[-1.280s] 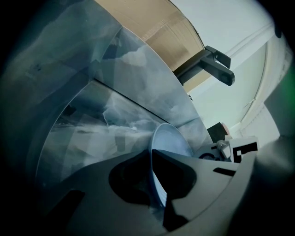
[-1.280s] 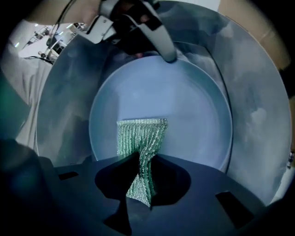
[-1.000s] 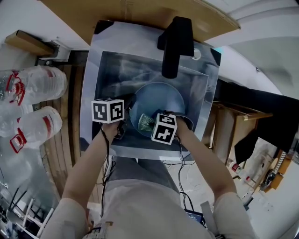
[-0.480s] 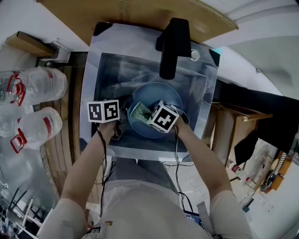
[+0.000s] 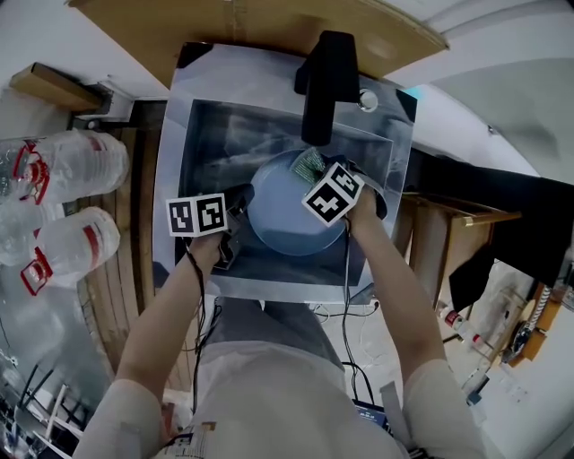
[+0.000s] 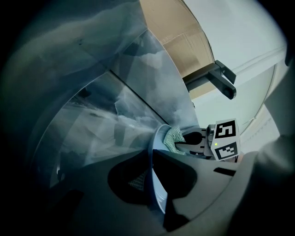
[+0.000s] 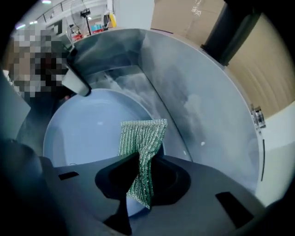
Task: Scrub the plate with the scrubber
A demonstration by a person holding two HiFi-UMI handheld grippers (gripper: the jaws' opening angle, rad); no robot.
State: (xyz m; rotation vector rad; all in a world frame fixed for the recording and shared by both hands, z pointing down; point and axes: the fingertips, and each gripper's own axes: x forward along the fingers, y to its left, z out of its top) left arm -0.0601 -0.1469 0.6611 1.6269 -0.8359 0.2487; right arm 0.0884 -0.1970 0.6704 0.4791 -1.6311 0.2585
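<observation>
A pale blue plate point(image 5: 285, 215) stands tilted in the steel sink point(image 5: 208, 134). My left gripper point(image 5: 239, 201) is shut on the plate's left rim; in the left gripper view the plate point(image 6: 156, 193) runs edge-on between the jaws of the left gripper point(image 6: 152, 177). My right gripper point(image 5: 317, 172) is shut on a green mesh scrubber point(image 5: 310, 162), which lies against the plate's far right rim. In the right gripper view the scrubber point(image 7: 143, 137) sticks out of the right gripper point(image 7: 138, 168) and lies on the plate point(image 7: 87, 133).
A black faucet point(image 5: 325, 85) hangs over the sink's back edge, close above the scrubber. Large water bottles point(image 5: 76, 166) lie left of the sink. A wooden board point(image 5: 260, 27) lies behind the sink, and a wooden frame point(image 5: 430, 242) stands to the right.
My right gripper has carried the scrubber across the plate, from the near left part up to the far right rim. The left gripper and plate have hardly moved.
</observation>
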